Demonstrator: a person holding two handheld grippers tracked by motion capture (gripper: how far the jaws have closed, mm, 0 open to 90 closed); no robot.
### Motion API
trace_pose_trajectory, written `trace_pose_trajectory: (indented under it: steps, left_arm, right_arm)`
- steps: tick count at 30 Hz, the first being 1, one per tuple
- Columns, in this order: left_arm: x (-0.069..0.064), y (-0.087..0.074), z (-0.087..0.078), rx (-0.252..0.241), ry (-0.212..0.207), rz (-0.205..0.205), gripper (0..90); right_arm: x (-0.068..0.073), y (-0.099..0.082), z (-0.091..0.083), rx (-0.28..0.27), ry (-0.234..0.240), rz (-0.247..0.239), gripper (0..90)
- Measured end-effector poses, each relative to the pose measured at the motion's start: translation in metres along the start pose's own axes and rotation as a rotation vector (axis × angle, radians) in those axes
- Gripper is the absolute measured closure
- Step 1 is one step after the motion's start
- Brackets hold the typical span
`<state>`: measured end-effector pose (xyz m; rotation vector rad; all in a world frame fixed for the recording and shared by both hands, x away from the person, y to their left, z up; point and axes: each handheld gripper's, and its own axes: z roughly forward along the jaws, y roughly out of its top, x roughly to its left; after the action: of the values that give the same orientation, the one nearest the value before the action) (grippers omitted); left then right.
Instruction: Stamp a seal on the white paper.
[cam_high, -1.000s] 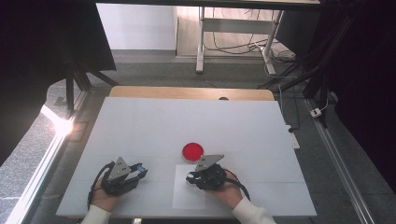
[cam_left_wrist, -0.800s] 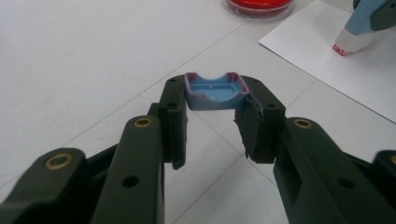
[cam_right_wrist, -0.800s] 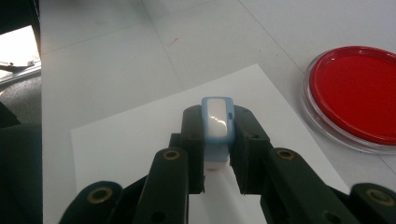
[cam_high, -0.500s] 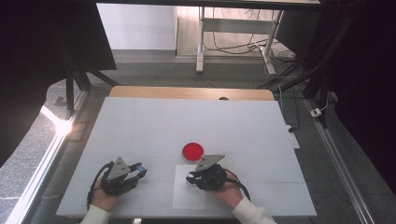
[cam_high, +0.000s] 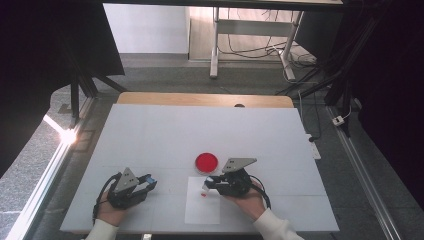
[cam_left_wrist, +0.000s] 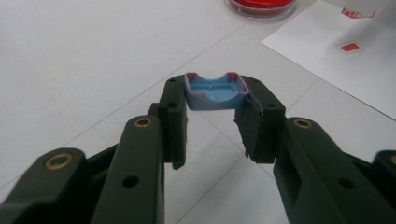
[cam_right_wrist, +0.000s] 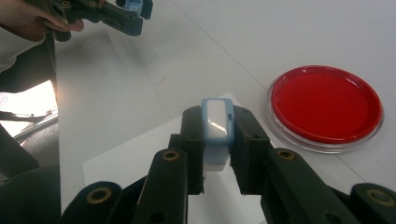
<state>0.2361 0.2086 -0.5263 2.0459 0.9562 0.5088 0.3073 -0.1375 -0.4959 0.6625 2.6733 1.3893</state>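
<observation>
Grey speckled floor (cam_high: 165, 75); white wall panel (cam_high: 145, 27); metal table legs (cam_high: 216, 42) with cables; bright glare (cam_high: 67, 134) at left.

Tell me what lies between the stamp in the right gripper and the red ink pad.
Nothing: in the right gripper view, bare paper and table separate the stamp from the red ink pad.

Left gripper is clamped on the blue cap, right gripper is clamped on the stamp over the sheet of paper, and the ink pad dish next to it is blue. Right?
Not quite: the ink pad dish is red, as the right gripper view shows. The rest holds: the left gripper is clamped on the blue cap, and the right gripper is clamped on the stamp over the sheet of paper.
</observation>
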Motion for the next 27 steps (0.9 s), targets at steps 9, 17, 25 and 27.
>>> trace_pose_trajectory:
  steps: [9,17,25,27]
  left_arm:
    - [0.0,0.0,0.0,0.0,-0.001,-0.002,64.4]
    - [0.0,0.0,0.0,0.002,-0.001,0.0,64.3]
    - [0.001,0.0,0.001,0.003,-0.001,-0.003,64.3]
    - [0.0,0.0,0.0,0.002,0.0,0.0,64.3]
  right_arm:
    - [-0.002,0.0,-0.004,-0.01,-0.004,0.007,75.1]
    - [-0.005,0.0,-0.008,-0.026,-0.021,0.011,75.1]
    - [-0.01,0.001,-0.016,-0.084,-0.048,0.034,75.1]
    - [-0.011,0.002,-0.019,-0.099,-0.062,0.038,75.2]
